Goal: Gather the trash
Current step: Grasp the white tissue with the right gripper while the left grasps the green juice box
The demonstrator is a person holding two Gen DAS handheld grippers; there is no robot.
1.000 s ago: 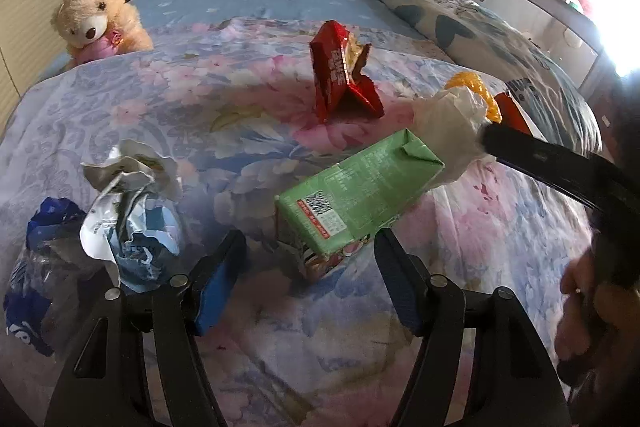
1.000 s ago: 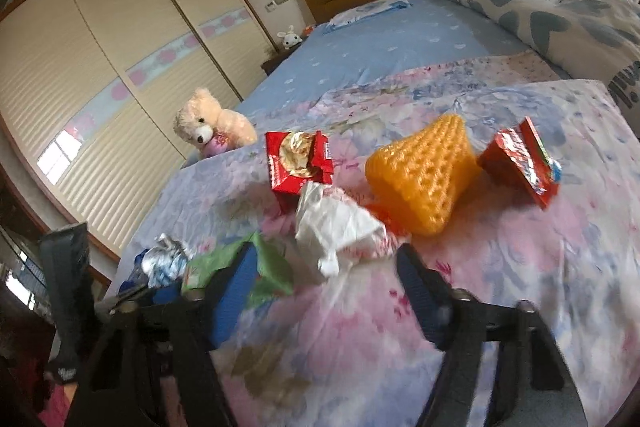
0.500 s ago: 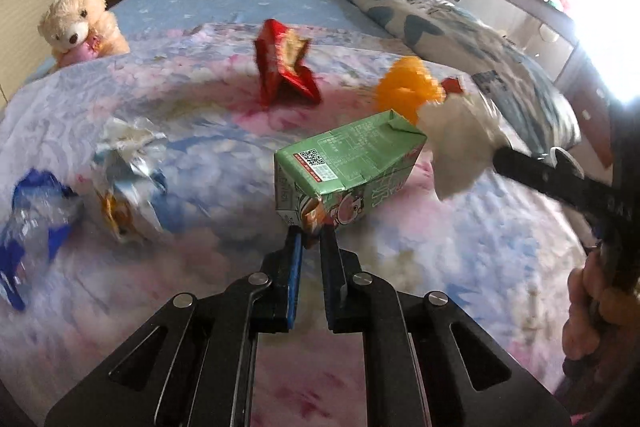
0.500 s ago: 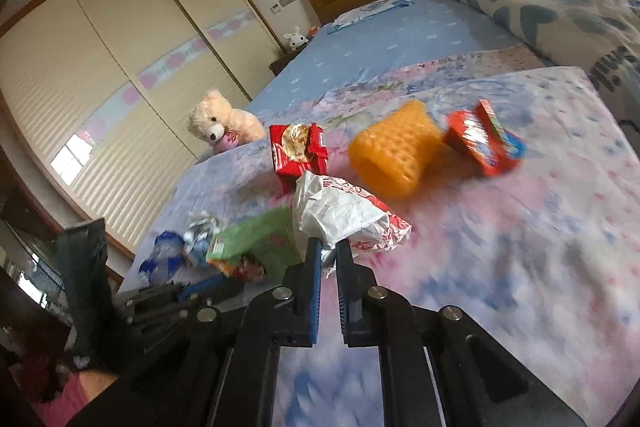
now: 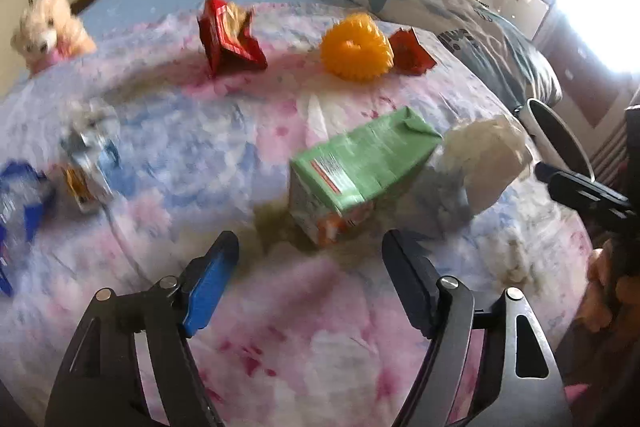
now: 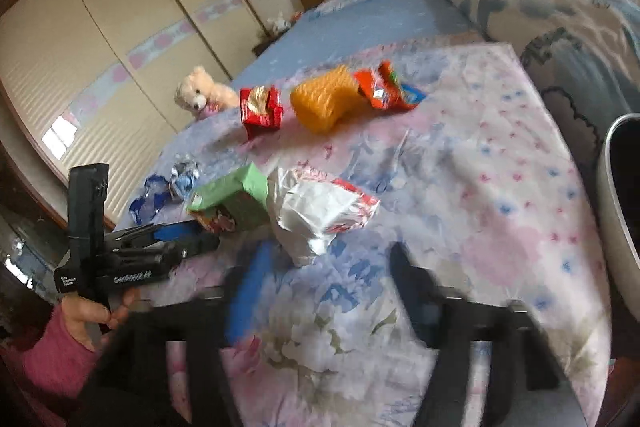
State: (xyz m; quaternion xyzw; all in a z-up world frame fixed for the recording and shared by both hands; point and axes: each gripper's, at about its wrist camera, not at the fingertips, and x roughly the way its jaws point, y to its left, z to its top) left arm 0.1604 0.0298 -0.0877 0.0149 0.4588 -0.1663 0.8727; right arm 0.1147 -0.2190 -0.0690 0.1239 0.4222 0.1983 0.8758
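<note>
I've got both tools lined up for a first pick, nothing collected yet as far as I can judge. My left gripper (image 5: 310,255) has its jaws opening, nothing between them; the green carton (image 5: 362,169) lies on the bedspread (image 5: 320,347) just beyond the tips. My right gripper (image 6: 326,263) is opening too and empty, with the crumpled white wrapper (image 6: 316,211) just ahead of it, touching the carton's right side.

Next I'd push each tool forward so the jaws straddle carton and wrapper, then close. A bin rim (image 6: 612,227) shows at the near right edge, likely the drop point.

Farther off lie a red packet (image 5: 228,37), an orange ball (image 5: 356,49) and foil scraps (image 5: 86,163) at left.

The carton carries a white label with a red stripe, too blurred to read. The left tool's printed lettering is also unreadable.
</note>
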